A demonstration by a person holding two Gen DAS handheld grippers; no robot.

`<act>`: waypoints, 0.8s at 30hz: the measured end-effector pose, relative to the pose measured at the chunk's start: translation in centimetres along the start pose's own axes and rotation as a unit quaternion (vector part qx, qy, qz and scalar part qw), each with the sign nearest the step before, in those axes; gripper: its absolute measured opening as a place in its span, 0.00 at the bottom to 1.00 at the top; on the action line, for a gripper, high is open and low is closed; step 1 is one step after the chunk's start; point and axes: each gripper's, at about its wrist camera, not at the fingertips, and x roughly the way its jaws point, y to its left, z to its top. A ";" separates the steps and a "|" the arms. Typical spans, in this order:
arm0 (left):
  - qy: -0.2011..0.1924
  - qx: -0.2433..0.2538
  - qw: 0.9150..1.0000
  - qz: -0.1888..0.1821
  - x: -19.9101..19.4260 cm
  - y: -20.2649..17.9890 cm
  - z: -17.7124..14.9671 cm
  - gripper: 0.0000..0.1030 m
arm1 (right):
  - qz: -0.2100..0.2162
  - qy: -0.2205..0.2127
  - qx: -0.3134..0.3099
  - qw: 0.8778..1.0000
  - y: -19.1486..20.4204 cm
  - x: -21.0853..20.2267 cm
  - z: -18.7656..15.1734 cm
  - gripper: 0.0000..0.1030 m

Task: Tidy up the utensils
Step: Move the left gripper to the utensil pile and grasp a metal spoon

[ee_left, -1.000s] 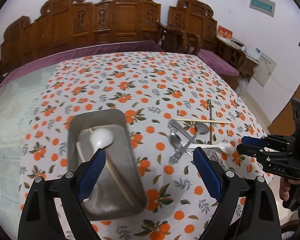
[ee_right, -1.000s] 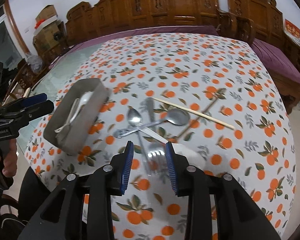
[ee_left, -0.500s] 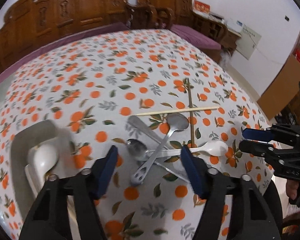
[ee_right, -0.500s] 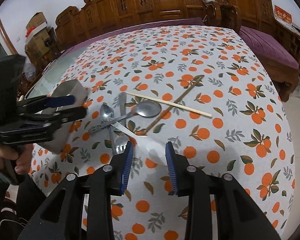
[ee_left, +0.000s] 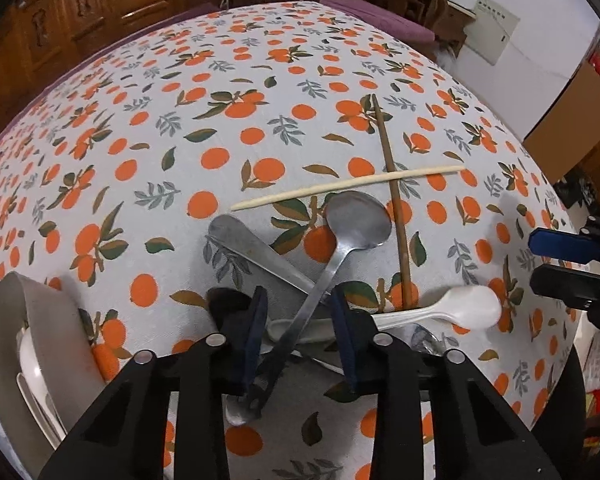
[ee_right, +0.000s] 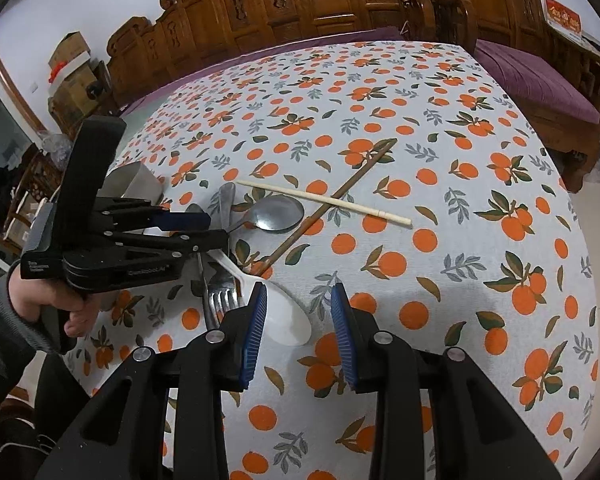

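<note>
Left gripper: pointing steeply down over the utensil pile, jaws closing; handle of the metal spoon lies between the blue pads, pads not yet pressing on it
Right gripper: jaws partly apart, holding nothing; hovers just beside the bowl of the white plastic spoon
Utensil pile: metal spoon crossed over a second metal handle and the white plastic spoon; a fork lies beneath, near the table edge
Chopsticks: pale chopstick crosses over the dark chopstick, just beyond the pile
Metal tray: at the left of the pile, holding a white spoon and further utensils too cut off to identify
Surface: tablecloth printed with oranges
Hand: grips the left gripper's handle
</note>
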 end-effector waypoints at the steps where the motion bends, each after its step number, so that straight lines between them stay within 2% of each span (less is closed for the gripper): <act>1: 0.002 0.000 1.000 -0.003 0.0 0.0 0.0 0.25 | 0.001 0.001 0.000 1.000 0.0 0.1 0.0 0.35; 7: 0.009 0.012 1.000 -0.017 0.1 -0.5 0.4 0.10 | 0.004 0.003 -0.003 1.000 0.5 0.5 0.1 0.35; 15: 0.009 0.003 1.000 -0.015 -0.1 -0.6 0.4 0.05 | 0.005 0.004 -0.006 1.000 0.9 0.4 -0.1 0.35; 24: -0.001 -0.006 1.000 -0.014 -1.2 -0.2 -0.4 0.05 | 0.006 0.006 -0.009 1.000 1.2 0.5 -0.3 0.35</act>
